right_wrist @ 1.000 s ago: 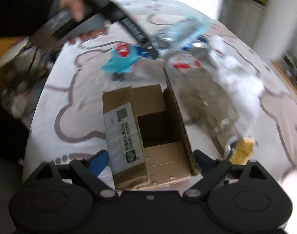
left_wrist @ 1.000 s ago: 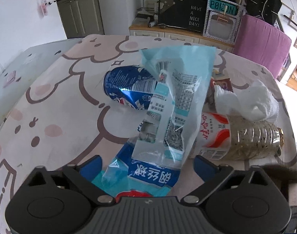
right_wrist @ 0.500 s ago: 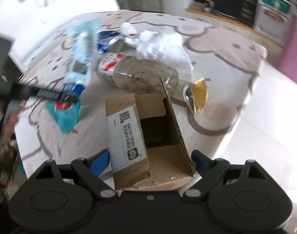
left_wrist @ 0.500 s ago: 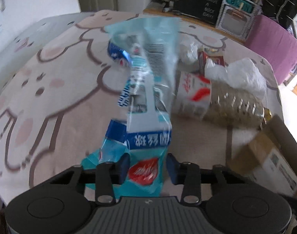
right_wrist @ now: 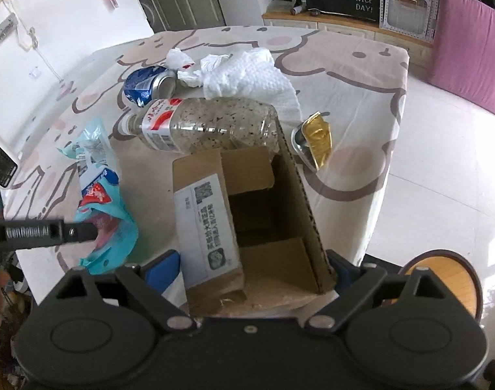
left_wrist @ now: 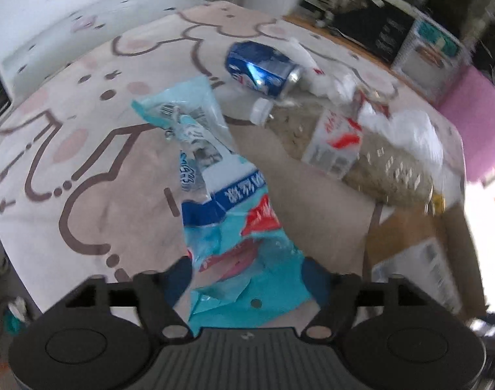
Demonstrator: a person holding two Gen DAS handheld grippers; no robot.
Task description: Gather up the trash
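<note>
Crumpled teal wrapper (left_wrist: 234,214) lies between the left gripper's (left_wrist: 247,273) opening fingers; right gripper (right_wrist: 254,269) clamps the cardboard box (right_wrist: 247,221).

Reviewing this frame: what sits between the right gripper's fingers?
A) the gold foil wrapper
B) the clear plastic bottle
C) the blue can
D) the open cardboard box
D: in the right wrist view the cardboard box stands between the right gripper's fingers, its open top showing an empty inside.
</note>
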